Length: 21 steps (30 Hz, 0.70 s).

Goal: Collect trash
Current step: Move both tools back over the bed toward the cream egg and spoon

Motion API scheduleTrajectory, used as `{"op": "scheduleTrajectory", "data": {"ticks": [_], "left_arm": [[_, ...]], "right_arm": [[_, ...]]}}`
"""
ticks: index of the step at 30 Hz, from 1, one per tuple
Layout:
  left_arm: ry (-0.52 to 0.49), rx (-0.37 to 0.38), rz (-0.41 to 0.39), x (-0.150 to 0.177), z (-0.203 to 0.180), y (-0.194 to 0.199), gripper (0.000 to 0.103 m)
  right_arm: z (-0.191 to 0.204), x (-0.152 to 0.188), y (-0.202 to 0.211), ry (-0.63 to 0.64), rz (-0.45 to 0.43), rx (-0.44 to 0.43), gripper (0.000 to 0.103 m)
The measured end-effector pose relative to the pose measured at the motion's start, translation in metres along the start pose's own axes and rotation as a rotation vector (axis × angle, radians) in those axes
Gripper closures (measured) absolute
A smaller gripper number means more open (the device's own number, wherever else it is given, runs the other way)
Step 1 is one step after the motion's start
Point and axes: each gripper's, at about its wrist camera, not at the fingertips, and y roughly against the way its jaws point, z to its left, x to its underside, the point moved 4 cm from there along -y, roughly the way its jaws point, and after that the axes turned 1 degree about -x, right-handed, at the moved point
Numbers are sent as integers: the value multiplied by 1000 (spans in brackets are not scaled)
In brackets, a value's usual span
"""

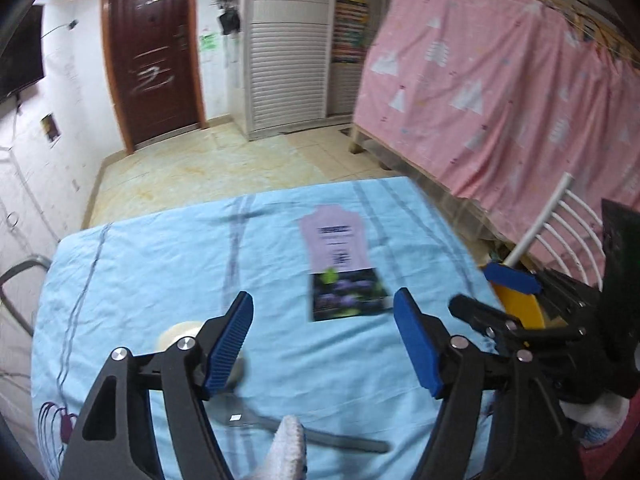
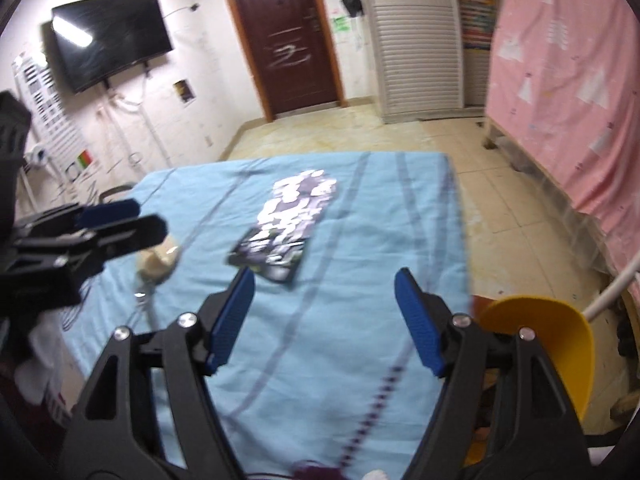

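**Both tools released above the blue worktop**

Your left tool point(image 1: 324, 320) hangs over the worktop point(image 1: 168, 264) with its blue pads spread apart and nothing between them. Your right tool point(image 2: 325, 304) stands the same way, jaws parted and empty, above the near right part of the blue cloth.

The flat packet point(image 1: 340, 264), pale lilac at the far end and dark with a flower print at the near end, lies on the cloth ahead of your left tool, a little right of its centre line and apart from both pads. From the right wrist the same packet point(image 2: 288, 224) sits ahead and left of the right tool, well clear of it.

A roll of clear tape point(image 1: 180, 332) rests on the cloth just behind your left tool's left finger; part of it is hidden by that finger. A grey spoon-like utensil point(image 1: 304, 432) lies on the cloth below the left tool, though blur makes its shape hard to tell.

A yellow bin point(image 2: 548, 344) stands off the right edge of the worktop, just beside your right tool's right finger. A white chair back point(image 1: 560, 232) rises beyond it, with the pink curtain point(image 1: 500, 80) behind.
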Motion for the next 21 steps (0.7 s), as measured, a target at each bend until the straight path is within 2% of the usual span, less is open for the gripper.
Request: {"op": "scheduleTrajectory", "data": {"ticks": [4, 10, 21], "left_arm": [[38, -41, 10, 7, 30, -1, 35], [102, -78, 54, 24, 65, -14, 32], [177, -130, 134, 41, 91, -43, 30]], "right_arm": [[27, 3, -9, 51, 26, -29, 29], [61, 11, -23, 113, 66, -68, 29], [81, 18, -33, 153, 96, -93, 28]]}}
